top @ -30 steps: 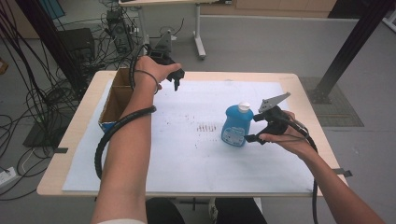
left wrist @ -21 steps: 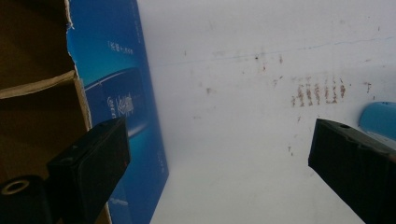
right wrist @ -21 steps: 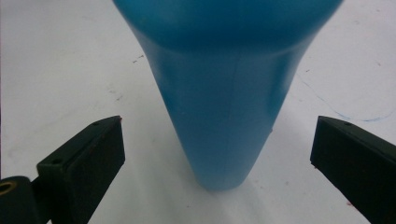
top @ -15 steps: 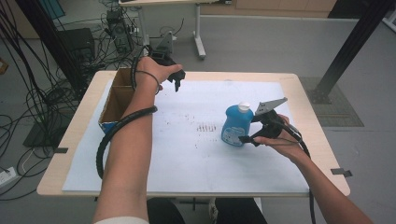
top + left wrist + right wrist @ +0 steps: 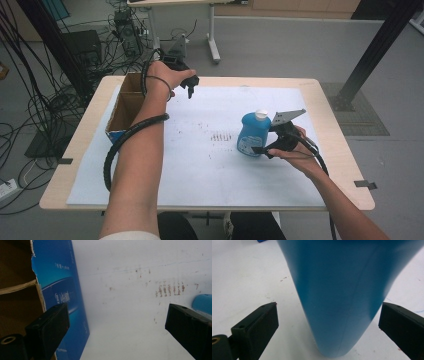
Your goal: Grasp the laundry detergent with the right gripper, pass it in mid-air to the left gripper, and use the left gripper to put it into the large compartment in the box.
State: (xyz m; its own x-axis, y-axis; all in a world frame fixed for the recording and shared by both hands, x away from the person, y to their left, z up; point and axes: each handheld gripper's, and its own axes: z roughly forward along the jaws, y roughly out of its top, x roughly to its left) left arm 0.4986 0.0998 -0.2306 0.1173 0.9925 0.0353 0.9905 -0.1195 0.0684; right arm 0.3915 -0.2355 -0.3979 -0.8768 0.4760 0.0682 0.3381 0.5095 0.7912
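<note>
The right gripper (image 5: 261, 149) has its jaws spread wide around the blue detergent bottle (image 5: 252, 133), upright on the worktop (image 5: 200, 165); the grasp is about to happen, and next they must close squarely on its body. Farther off, the left gripper (image 5: 190, 90) hovers with jaws released by the cardboard box (image 5: 122, 112), whose blue printed side (image 5: 62, 295) shows in the left gripper view.

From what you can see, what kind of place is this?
Probably a lab or workshop set up for recording. Bundles of cables lie on the grey floor, the table has a paper cover, and a black metal post stands nearby.
</note>
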